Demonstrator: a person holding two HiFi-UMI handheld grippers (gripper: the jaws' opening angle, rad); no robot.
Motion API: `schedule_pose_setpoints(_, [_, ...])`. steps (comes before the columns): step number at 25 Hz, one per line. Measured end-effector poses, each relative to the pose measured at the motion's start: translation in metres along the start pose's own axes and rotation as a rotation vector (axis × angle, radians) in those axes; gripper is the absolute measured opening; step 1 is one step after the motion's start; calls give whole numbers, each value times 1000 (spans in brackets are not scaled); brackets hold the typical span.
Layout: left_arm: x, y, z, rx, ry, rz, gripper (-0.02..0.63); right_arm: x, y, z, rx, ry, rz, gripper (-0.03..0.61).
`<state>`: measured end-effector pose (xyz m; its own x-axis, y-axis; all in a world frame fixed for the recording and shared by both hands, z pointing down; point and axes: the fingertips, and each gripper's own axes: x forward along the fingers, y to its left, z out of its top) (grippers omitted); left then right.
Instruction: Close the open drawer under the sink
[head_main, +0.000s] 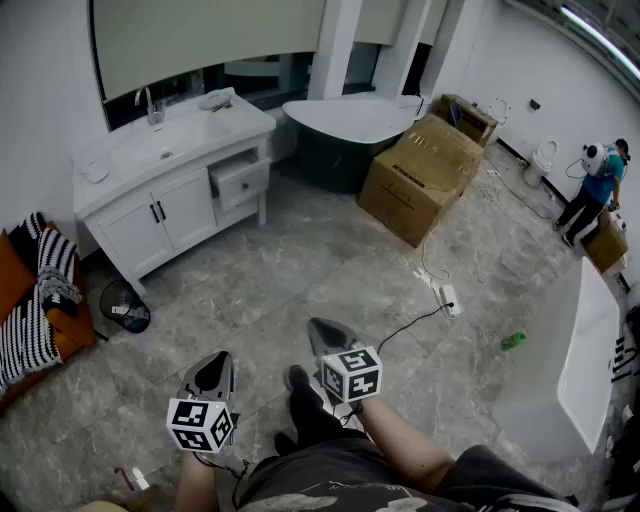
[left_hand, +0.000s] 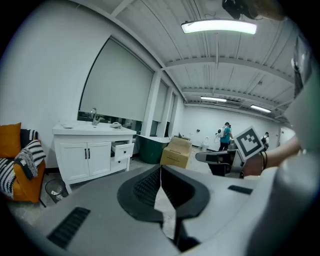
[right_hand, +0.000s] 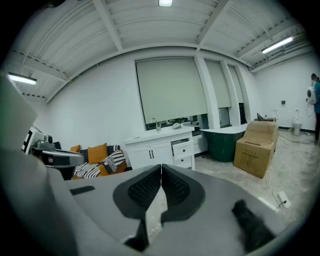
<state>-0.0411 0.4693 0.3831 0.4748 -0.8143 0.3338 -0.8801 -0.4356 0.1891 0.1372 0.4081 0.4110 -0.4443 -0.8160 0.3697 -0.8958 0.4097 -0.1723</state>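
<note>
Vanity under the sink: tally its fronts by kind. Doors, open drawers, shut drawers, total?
Doors: 2
Open drawers: 1
Shut drawers: 1
Total: 4

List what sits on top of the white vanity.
A faucet, a basin, a small dish at the left end, a pale object at the right, too small to identify. Nothing covers the top.
</note>
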Motion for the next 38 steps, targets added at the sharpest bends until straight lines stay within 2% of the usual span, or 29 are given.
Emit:
schedule_pose_setpoints(9, [3, 6, -1, -24, -5, 46, 15, 3, 0, 5, -11, -19, 14, 26])
schedule_pose_setpoints(15, [21, -1, -9, 6, 39, 27, 15, 7, 9, 8, 39, -84, 135, 27])
schedule_pose_setpoints(20, [50, 7, -6, -2, 49, 35, 15, 27, -22, -2, 47, -39, 80, 28])
schedule_pose_setpoints(25, [90, 24, 2, -9, 76, 45, 15, 69, -56, 4, 64, 1, 59, 28])
schedule_pose_setpoints(32, [162, 53, 25, -30, 120, 55, 15, 150, -98, 41, 86, 10, 73, 28])
schedule_pose_setpoints(38, [215, 72, 57, -26, 125, 70, 15, 202, -131, 71, 118, 12, 77, 28])
